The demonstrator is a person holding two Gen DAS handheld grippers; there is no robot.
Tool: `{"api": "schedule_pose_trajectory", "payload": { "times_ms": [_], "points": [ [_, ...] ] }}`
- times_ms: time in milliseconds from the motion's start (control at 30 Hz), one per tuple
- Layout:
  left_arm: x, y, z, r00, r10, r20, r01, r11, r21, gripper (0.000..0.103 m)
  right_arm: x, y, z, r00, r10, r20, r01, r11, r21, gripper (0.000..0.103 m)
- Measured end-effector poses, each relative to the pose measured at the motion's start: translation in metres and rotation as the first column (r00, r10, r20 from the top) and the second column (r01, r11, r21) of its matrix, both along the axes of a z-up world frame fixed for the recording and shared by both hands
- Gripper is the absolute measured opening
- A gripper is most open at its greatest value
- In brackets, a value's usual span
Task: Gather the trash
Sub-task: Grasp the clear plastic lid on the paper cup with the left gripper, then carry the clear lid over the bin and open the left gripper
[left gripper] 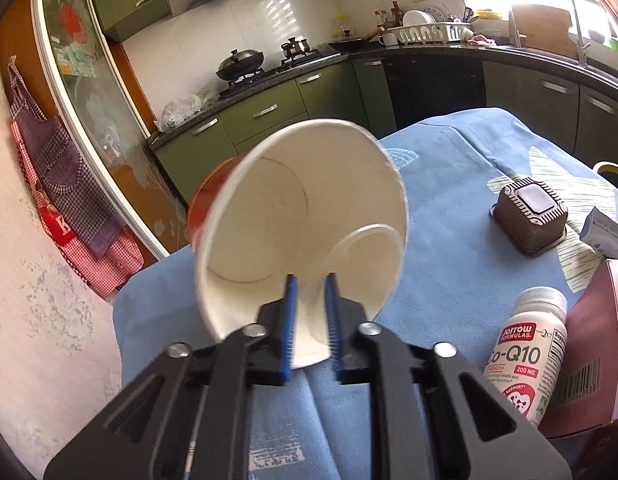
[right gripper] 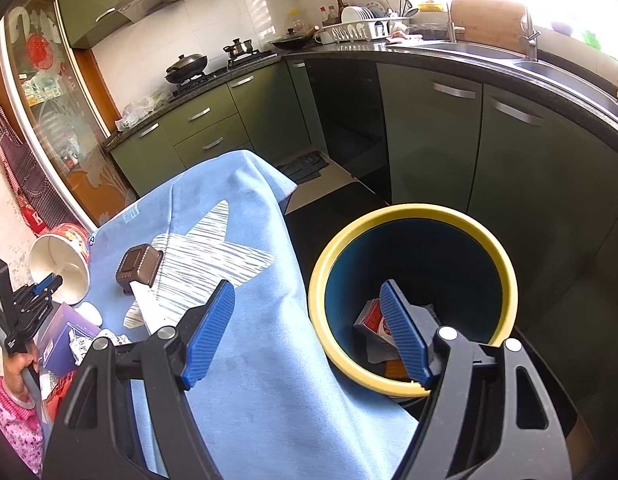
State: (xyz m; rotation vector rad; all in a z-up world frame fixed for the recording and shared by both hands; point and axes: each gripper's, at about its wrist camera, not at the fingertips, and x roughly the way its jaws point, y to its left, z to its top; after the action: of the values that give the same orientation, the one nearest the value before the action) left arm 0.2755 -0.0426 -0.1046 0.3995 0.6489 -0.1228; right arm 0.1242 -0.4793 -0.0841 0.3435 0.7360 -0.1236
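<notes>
My left gripper [left gripper: 311,312] is shut on the near rim of a red and white paper noodle cup [left gripper: 293,216], which is tilted with its empty white inside facing the camera, above the blue tablecloth [left gripper: 449,272]. The cup [right gripper: 63,270] and left gripper [right gripper: 49,284] also show at the far left of the right wrist view. My right gripper [right gripper: 309,332] is open and empty, held over the table edge next to a blue bin with a yellow rim [right gripper: 393,216]. A red carton [right gripper: 371,316] and other scraps lie in the bin.
On the cloth are a brown square box [left gripper: 531,216], a white Co-Q10 bottle [left gripper: 529,356], a dark red box [left gripper: 593,352] and a pale packet [left gripper: 607,234]. Green kitchen cabinets [right gripper: 429,132] and a black counter curve behind. The bin stands on a dark floor.
</notes>
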Motion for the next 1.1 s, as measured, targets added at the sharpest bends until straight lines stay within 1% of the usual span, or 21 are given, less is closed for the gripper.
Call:
{"api": "schedule_pose_trajectory", "payload": {
  "times_ms": [100, 233, 367, 533, 700, 867, 1000, 1100],
  "points": [
    [-0.001, 0.001, 0.002, 1.0, 0.006, 0.016, -0.006, 1.0, -0.006, 0.006, -0.001, 0.0, 0.0, 1.0, 0.002, 0.003, -0.002, 1.0, 0.002, 0.071],
    [-0.01, 0.001, 0.006, 0.999, -0.005, 0.043, 0.005, 1.0, -0.011, 0.006, -0.001, 0.0, 0.001, 1.0, 0.003, 0.006, -0.003, 1.0, 0.003, 0.071],
    [-0.021, 0.002, 0.014, 0.998, -0.041, 0.054, 0.043, 0.998, -0.045, 0.006, -0.003, 0.001, 0.002, 1.0, 0.011, 0.007, -0.011, 1.0, 0.003, 0.071],
    [-0.042, -0.005, 0.028, 0.995, -0.079, 0.066, 0.083, 0.995, -0.058, 0.006, -0.003, 0.001, 0.002, 1.0, 0.014, 0.008, -0.014, 1.0, 0.006, 0.071],
    [-0.07, -0.013, 0.053, 0.989, -0.117, 0.088, 0.124, 0.989, -0.084, 0.006, -0.006, 0.002, 0.003, 1.0, 0.02, 0.014, -0.02, 1.0, 0.004, 0.071],
    [-0.099, -0.03, 0.08, 0.98, -0.166, 0.113, 0.176, 0.981, -0.083, 0.006, -0.014, -0.001, 0.008, 1.0, 0.02, 0.023, -0.02, 1.0, -0.016, 0.071],
    [-0.119, -0.05, 0.101, 0.97, -0.218, 0.112, 0.229, 0.968, -0.1, 0.006, -0.028, -0.009, 0.012, 1.0, 0.011, 0.026, -0.01, 0.999, -0.045, 0.071],
    [-0.13, -0.072, 0.114, 0.956, -0.275, 0.102, 0.285, 0.952, -0.112, 0.006, -0.04, -0.018, 0.016, 0.999, -0.002, 0.036, 0.004, 0.998, -0.055, 0.071]
  ]
}}
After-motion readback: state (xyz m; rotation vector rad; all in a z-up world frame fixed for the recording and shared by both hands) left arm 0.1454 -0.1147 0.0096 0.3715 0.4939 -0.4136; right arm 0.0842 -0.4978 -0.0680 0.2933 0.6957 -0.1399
